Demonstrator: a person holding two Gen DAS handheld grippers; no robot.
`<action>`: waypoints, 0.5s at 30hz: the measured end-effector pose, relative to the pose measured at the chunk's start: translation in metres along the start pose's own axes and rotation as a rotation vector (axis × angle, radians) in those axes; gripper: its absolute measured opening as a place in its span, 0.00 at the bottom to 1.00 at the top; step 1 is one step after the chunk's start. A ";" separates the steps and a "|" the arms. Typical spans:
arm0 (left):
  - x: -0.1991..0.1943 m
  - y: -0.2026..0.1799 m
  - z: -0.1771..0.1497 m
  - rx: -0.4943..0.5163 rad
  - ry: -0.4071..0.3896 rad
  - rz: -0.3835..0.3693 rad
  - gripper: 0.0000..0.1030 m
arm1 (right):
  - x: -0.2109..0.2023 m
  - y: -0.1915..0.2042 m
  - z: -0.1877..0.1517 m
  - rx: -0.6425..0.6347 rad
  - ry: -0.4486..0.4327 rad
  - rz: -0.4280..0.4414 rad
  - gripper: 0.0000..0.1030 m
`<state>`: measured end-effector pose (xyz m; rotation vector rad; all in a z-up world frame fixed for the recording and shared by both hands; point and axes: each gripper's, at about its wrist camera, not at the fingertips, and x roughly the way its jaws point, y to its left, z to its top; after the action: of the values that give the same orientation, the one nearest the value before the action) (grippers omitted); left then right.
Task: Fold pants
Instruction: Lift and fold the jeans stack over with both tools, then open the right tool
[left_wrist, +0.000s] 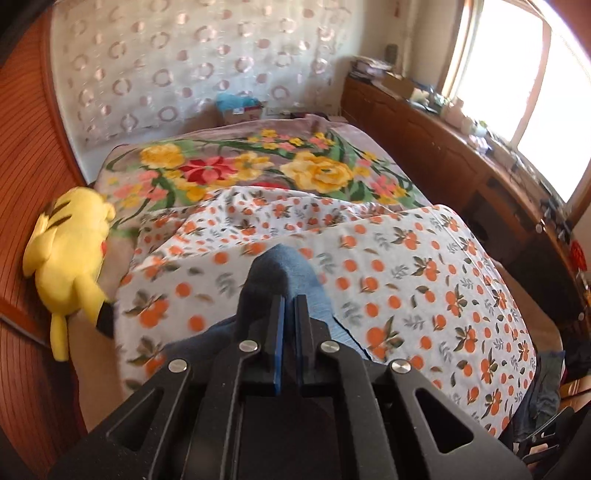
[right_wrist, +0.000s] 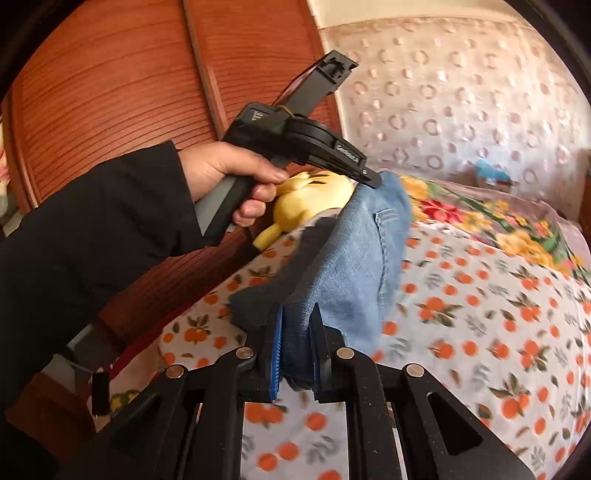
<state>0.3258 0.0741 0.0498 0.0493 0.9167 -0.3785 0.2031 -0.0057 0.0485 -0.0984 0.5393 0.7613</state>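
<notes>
Both tools have the jeans (right_wrist: 354, 258) up off the bed (left_wrist: 424, 295)! The left tool (left_wrist: 290, 306) is clamped tight on a denim fold, the right tool (right_wrist: 297, 332) pinched on a thick bunch of it. The cloth stretches between them above the orange-print sheet, near the bed's wardrobe-side edge, beside the yellow plush toy (left_wrist: 70, 254).

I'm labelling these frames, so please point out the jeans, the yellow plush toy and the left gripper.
jeans (right_wrist: 354, 251): right wrist view, the light denim panel.
yellow plush toy (left_wrist: 68, 254): left wrist view, its body.
left gripper (right_wrist: 373, 181): right wrist view, its tips at the denim.
</notes>
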 end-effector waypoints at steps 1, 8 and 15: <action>-0.004 0.009 -0.005 -0.013 -0.007 -0.003 0.05 | 0.005 0.006 0.002 -0.013 0.007 0.009 0.12; -0.027 0.051 -0.026 -0.053 -0.073 -0.018 0.05 | 0.044 0.030 0.010 -0.063 0.046 0.081 0.11; -0.012 0.090 -0.046 -0.092 -0.048 0.001 0.06 | 0.087 0.032 0.015 -0.034 0.099 0.171 0.09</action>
<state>0.3145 0.1714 0.0208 -0.0434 0.8857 -0.3345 0.2398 0.0764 0.0209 -0.1232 0.6350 0.9355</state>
